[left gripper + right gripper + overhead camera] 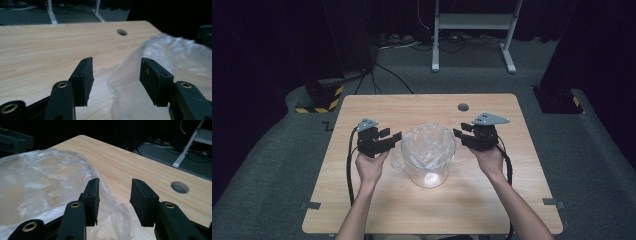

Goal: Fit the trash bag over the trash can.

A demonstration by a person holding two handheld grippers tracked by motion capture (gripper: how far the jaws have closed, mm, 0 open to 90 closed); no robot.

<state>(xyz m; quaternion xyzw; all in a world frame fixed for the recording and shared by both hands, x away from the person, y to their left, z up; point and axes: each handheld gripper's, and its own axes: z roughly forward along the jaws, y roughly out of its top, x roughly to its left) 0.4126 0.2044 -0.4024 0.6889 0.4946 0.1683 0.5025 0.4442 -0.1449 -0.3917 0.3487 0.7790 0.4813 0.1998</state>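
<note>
A clear round container (pixel 428 159) stands upright near the middle of the bench (pixel 362 200), lined with a thin transparent plastic bag (pixel 427 145) whose crinkled film is draped over the rim and hangs partly down the outside wall; nothing else can be made out inside it. The left tool (pixel 391 137) sits just beside the container's left rim, jaws apart with nothing pressed between the pads; in the left gripper view the bag (pixel 175 55) billows just past its right jaw. The right tool (pixel 460 134) sits just beside the right rim, jaws likewise apart and empty, with the film (pixel 45 182) lying by its left jaw. A round cable hole (pixel 463 107) lies toward the far edge, well apart from the container. Bare wood surrounds the container on every side, widest toward the near edge and the two near corners.
</note>
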